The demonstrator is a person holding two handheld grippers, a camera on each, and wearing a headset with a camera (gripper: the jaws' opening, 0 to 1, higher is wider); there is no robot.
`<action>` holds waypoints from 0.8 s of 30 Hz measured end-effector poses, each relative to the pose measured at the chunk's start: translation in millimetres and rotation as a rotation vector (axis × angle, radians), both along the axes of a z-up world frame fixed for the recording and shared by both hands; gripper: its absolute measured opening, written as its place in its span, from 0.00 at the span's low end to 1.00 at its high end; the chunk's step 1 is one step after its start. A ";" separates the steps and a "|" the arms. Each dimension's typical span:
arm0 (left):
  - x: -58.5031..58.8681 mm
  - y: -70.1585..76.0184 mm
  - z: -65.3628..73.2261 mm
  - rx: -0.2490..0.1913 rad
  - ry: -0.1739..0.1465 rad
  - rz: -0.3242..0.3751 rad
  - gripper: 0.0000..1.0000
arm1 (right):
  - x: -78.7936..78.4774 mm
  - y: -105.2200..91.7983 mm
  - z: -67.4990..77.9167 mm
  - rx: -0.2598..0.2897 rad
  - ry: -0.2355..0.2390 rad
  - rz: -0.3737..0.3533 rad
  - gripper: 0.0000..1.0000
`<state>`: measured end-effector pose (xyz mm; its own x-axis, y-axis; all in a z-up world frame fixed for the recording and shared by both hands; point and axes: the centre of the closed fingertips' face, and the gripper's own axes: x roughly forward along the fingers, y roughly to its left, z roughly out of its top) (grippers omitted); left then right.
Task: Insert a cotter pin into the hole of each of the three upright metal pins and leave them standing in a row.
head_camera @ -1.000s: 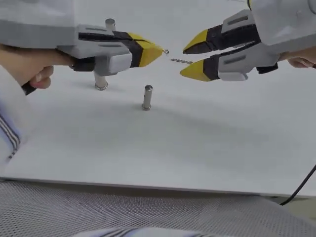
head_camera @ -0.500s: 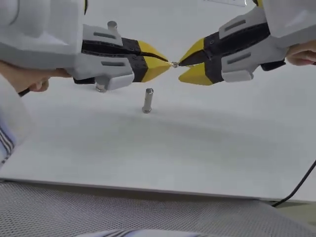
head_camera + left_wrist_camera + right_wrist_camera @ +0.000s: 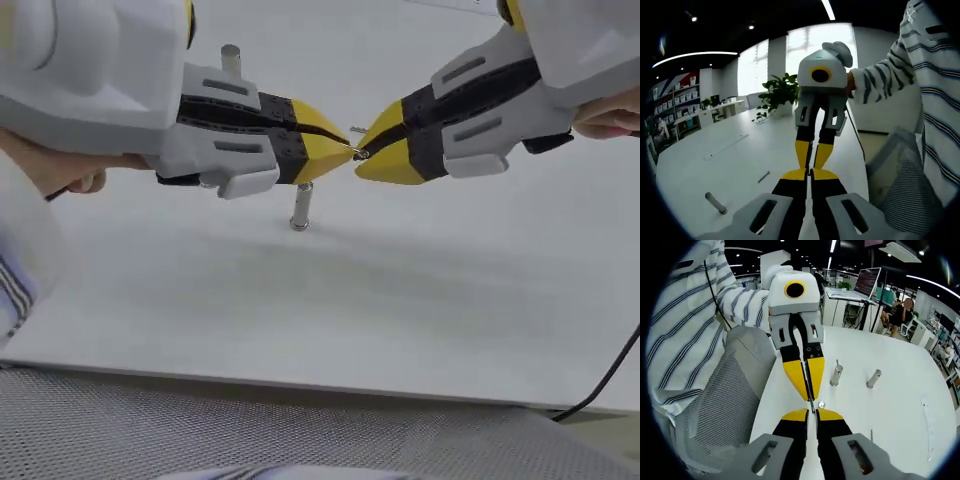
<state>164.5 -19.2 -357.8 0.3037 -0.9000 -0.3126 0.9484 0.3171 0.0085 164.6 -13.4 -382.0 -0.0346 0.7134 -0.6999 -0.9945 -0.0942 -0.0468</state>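
Both grippers were of one build. The left gripper (image 3: 340, 152) had a pale grey moulded body. Each jaw was black along its middle section and ended in a yellow wedge tapering to a point. The right gripper (image 3: 372, 155) showed the same grey, black and yellow scheme. The grey finger mounts each carried an oblong slot, dark inside, seen in both gripper views. A black cable (image 3: 608, 388) crossed the lower right of the head view. In the left gripper view a thin dark cable hung below the right gripper. The person wore a white shirt with narrow dark stripes. The striped sleeve (image 3: 685, 325) was loose and creased.
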 end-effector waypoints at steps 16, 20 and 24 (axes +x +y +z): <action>-9.0 -1.1 -4.8 0.018 0.003 -0.044 0.00 | -12.4 -5.1 4.5 -0.004 -0.010 0.047 0.00; -8.9 -1.9 -5.3 0.016 0.010 -0.049 0.00 | -12.9 -5.8 5.4 -0.009 -0.022 0.056 0.00; -10.0 -2.1 -6.0 0.015 0.019 -0.055 0.00 | -14.1 -6.3 6.7 -0.008 -0.020 0.056 0.00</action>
